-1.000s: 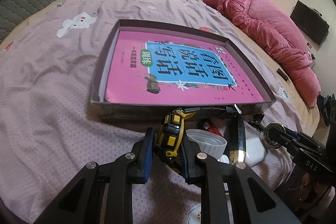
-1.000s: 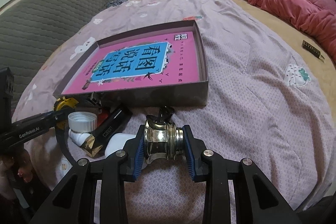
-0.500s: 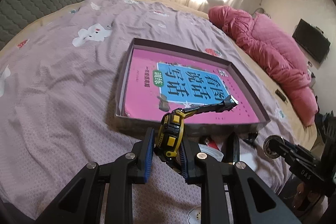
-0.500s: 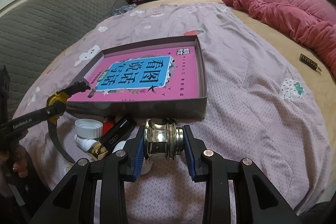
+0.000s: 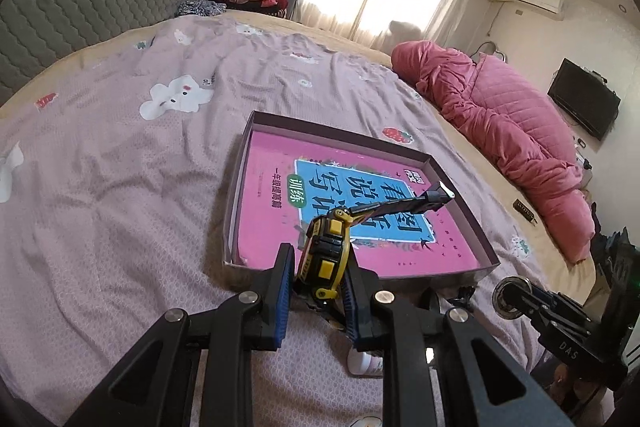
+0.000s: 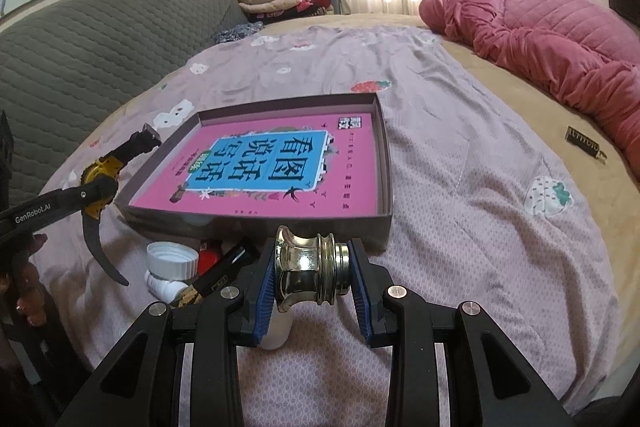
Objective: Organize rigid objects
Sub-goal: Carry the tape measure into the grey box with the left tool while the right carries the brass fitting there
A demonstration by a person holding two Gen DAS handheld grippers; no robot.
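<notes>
Left wrist view: left gripper (image 5: 316,291) clamped narrow on a yellow-black tape measure (image 5: 325,255), pads on its flat sides, a bit of blade with its end hook (image 5: 438,195) sticking out over the box. Measure held above the near wall of the shallow box (image 5: 240,163), which sits on the lilac bedsheet (image 5: 120,187) and holds a pink book (image 5: 360,219). Grip on the flat faces looks chosen so the case can't twist; height reads as clearance to get over the wall. Right gripper (image 5: 505,303) visible low right with a shiny metal piece at its tip. A white bottle (image 5: 366,363) partly hidden under the fingers.

Right wrist view: right gripper (image 6: 313,277) closed on a metal knob (image 6: 310,273), gripped across its ends, hovering just short of the box's near wall (image 6: 256,225). Likely waiting its turn for the box. Below left, loose items lie on the sheet against the wall: white cap (image 6: 172,259), a small white bottle under it, red thing, black-gold stick (image 6: 216,277). Left gripper (image 6: 100,189) at left edge with the tape measure, strap (image 6: 98,247) dangling, beside the box's left corner.

Judgement: both objects go into the box next, pile not yet sorted
</notes>
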